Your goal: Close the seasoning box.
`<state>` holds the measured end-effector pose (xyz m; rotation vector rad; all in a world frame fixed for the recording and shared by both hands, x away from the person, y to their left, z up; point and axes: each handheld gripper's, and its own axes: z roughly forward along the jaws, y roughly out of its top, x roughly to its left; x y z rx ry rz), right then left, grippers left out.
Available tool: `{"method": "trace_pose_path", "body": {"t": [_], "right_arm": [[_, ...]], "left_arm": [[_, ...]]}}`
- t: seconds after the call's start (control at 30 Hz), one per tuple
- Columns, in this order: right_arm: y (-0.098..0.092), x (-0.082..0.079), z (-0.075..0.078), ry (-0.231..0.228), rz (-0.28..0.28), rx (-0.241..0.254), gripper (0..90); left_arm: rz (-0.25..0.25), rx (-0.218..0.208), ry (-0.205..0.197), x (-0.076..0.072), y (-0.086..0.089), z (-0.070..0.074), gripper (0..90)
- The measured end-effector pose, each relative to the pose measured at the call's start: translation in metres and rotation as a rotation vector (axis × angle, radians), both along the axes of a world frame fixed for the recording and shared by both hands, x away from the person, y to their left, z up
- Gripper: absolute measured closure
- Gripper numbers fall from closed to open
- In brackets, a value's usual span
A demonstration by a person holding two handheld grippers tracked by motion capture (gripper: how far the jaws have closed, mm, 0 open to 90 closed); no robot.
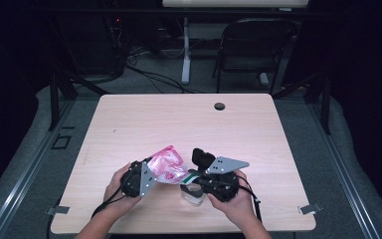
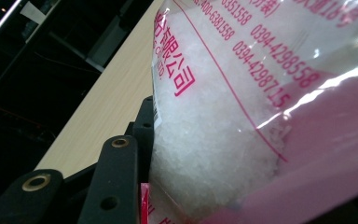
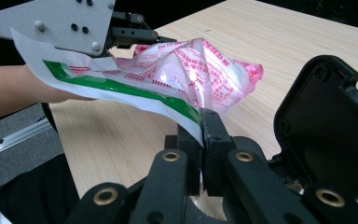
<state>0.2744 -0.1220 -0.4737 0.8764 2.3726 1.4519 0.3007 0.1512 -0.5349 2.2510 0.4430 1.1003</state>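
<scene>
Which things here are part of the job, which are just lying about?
In the job:
- pink bag of white crystals, held up between both grippers
- left gripper, on the bag's body
- right gripper, shut on the bag's green-striped edge
- clear container under the right gripper, probably

Lying about:
- folding chair
- floor cables

The place looked like a lab or recording studio: a pale wood-topped desk (image 1: 189, 124) with a round cable hole (image 1: 220, 106) stood on grey carpet, ringed by black curtains, with a black folding metal chair (image 1: 251, 45) and loose black cables (image 1: 149, 74) behind it.
</scene>
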Motion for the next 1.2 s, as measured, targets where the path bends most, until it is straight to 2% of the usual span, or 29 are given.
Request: {"method": "trace_pose_path", "body": {"t": [0.2, 0.53, 0.6, 0.9, 1.03, 1.2], "right_arm": [[-0.003, -0.001, -0.002, 0.006, 0.0, 0.0, 88.6], [-0.004, -0.002, -0.005, 0.009, 0.002, -0.007, 88.7], [-0.004, -0.002, -0.005, 0.011, 0.004, -0.004, 88.6], [-0.005, -0.001, -0.011, 0.015, 0.005, -0.038, 88.7], [-0.005, -0.003, -0.012, 0.001, 0.006, -0.078, 88.8], [-0.005, -0.005, -0.012, -0.014, 0.008, -0.1, 89.2]], "left_arm": [[-0.001, 0.024, -0.042, -0.002, -0.003, 0.002, 61.8], [0.005, 0.04, -0.076, -0.004, -0.003, 0.003, 62.0], [0.007, 0.057, -0.094, -0.004, -0.003, 0.004, 62.0], [0.009, 0.114, -0.168, -0.007, -0.005, 0.009, 62.2], [0.002, 0.126, -0.173, -0.007, -0.005, 0.009, 62.4], [-0.003, 0.142, -0.191, -0.007, -0.007, 0.009, 62.6]]}}
